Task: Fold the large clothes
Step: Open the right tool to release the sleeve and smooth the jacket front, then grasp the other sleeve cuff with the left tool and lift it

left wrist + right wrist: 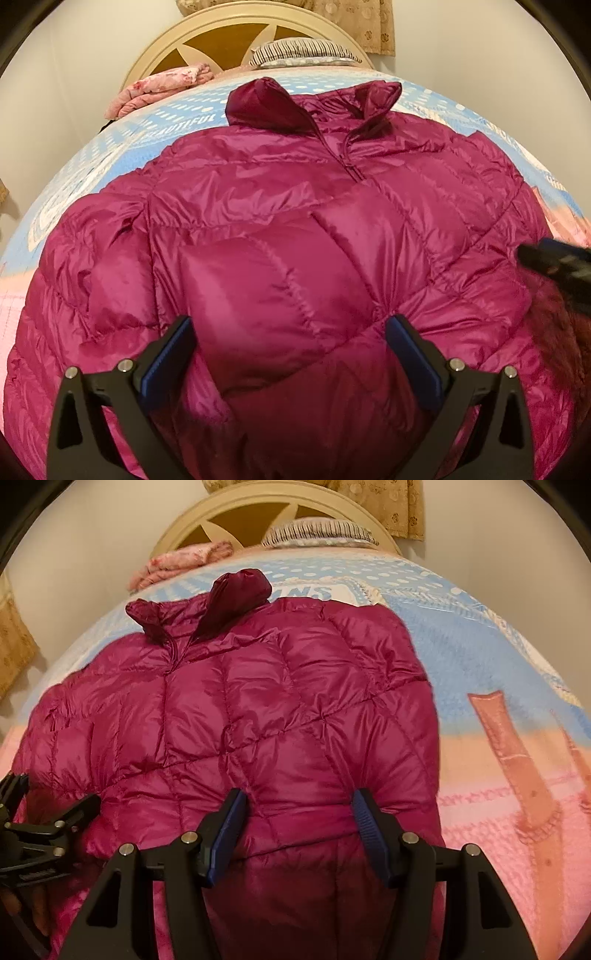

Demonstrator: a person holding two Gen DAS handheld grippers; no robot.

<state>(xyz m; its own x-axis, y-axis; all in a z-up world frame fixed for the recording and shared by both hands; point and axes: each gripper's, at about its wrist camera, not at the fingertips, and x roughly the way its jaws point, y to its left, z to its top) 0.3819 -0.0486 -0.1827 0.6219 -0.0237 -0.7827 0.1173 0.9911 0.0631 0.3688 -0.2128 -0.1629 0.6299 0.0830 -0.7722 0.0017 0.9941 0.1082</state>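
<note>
A: Closest in, the left gripper [290, 354] has its blue-padded jaws spread wide over the shiny magenta quilted down jacket [280, 236].

B: The right gripper [297, 827] gapes likewise. The jacket fills mid-frame on a blue-and-pink printed blanket [480, 657].

A: It reads "BEAUTIFUL" at upper left; other lettering is cut off.

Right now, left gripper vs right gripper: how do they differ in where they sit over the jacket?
The left gripper sits over the middle of the jacket, above a folded-in panel; the right gripper sits near the jacket's right edge, with the blanket bare beside it. The left gripper's jaws look spread wider than the right gripper's. Shared: both stand open, blue-padded, holding nothing, and point toward the collar.
</note>
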